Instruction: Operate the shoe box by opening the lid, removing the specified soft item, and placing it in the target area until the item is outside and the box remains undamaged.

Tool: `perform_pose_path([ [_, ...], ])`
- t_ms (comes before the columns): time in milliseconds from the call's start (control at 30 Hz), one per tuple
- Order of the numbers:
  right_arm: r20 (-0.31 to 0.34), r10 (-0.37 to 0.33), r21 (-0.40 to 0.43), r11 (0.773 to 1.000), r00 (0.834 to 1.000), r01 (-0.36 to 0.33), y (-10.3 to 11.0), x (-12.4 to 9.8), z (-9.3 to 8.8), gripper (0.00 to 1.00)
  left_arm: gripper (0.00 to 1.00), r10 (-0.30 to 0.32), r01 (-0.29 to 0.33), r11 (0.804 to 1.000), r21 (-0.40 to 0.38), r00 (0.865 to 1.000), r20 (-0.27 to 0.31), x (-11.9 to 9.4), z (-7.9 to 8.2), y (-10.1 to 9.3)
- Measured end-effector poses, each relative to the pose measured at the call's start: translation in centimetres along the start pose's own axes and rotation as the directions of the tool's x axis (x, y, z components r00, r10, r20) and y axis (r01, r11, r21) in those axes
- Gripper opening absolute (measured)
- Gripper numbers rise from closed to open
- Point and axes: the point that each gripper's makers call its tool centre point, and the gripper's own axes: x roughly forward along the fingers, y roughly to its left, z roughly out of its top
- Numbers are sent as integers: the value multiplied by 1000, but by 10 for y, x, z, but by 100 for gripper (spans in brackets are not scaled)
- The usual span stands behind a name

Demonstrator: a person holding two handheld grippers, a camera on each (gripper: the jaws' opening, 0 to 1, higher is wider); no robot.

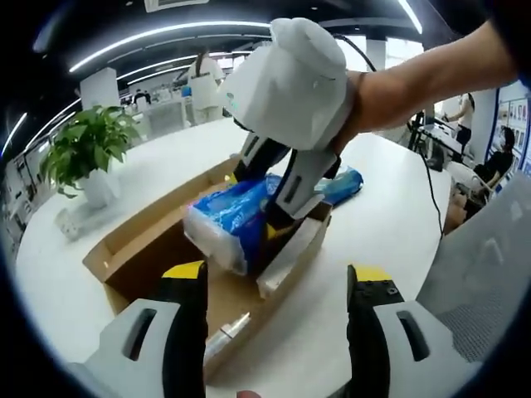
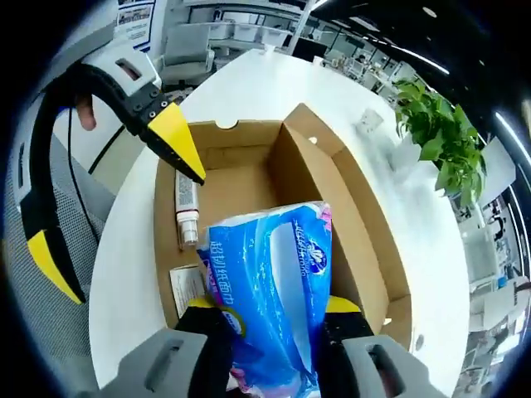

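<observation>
Careful, your right gripper (image 2: 267, 327) is squeezed tight on the soft blue pack (image 2: 270, 282), just over the open box (image 2: 365, 207), your left gripper (image 1: 278, 286) spread apart, so a loose squeeze could drop it back inside.

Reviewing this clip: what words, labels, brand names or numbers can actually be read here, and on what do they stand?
None can be read for certain.
Blue tissue pack, held in the right gripper: white characters and a round logo, too blurred to read.
Tube in the cardboard box: no print legible.
White label on the box floor: too small.
Wall posters: too small.
</observation>
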Motion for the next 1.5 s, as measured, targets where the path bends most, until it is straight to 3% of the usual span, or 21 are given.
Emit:
perform_pose_path([
  [467, 70, -66, 40, 997, 995, 63, -9, -26, 27, 34, 67, -4, 4, 1000, -6, 1000, 4, 0, 0, 0],
  [767, 66, -105, 5, 994, 992, 105, -12, -47, 26, 34, 67, 0, 0, 1000, -26, 1000, 13, -2, 2, 1],
  [1200, 3, -145, -9, 989, 989, 145, -12, -77, -15, 35, 67, -12, 12, 1000, -11, 1000, 5, 0, 2, -3],
  [1300, -21, -148, -20, 989, 989, 147, -11, -86, -32, 35, 67, -11, 11, 1000, -9, 1000, 4, -1, 1, -4],
  [1500, -94, -160, 24, 986, 983, 163, -11, -105, -85, 35, 67, -9, 9, 1000, -4, 1000, 2, -1, 2, -4],
])
